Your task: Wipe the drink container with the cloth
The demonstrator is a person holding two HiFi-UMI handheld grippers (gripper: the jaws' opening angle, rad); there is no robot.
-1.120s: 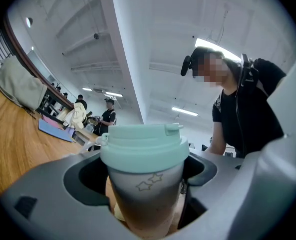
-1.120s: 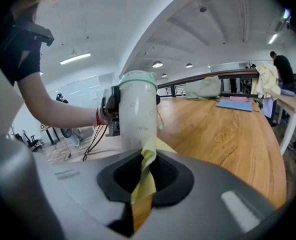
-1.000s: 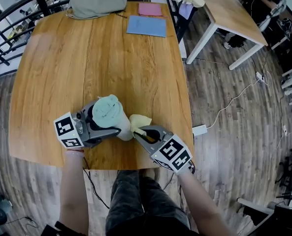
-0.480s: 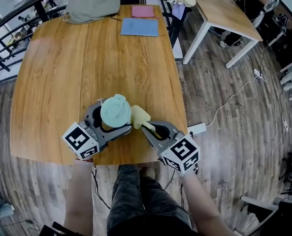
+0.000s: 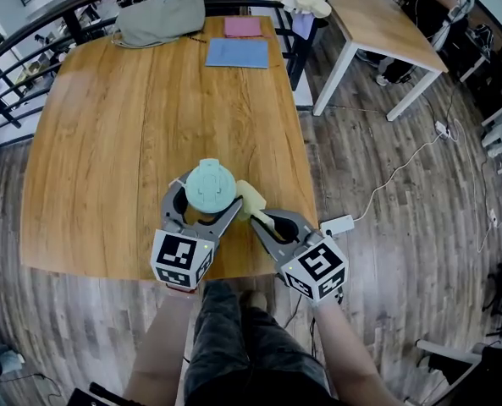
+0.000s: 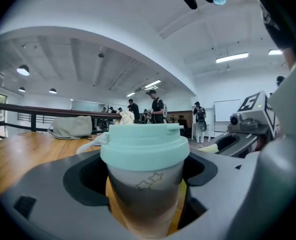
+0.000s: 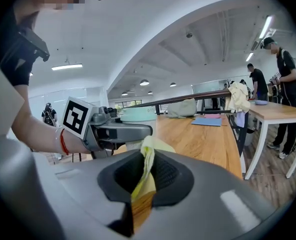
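Smooth, matt grey plastic forms the shells of my left hand-held gripper [image 5: 206, 200] and my right hand-held gripper [image 5: 263, 220], each carrying a marker cube printed in flat black and white. The drink container [image 5: 210, 184] pairs a matt mint-green plastic lid with a frosted, translucent body bearing faint star outlines. The cloth [image 5: 252, 198] is soft, creased, pale yellow fabric. The tabletop [image 5: 107, 142] is warm wood, its grain visible under a low satin sheen. At its far end lie a limp grey fabric bag [image 5: 159, 15], a matt blue sheet [image 5: 237, 52] and a matt pink sheet [image 5: 243, 27]. The floor [image 5: 386, 227] is grey-brown wood planking.
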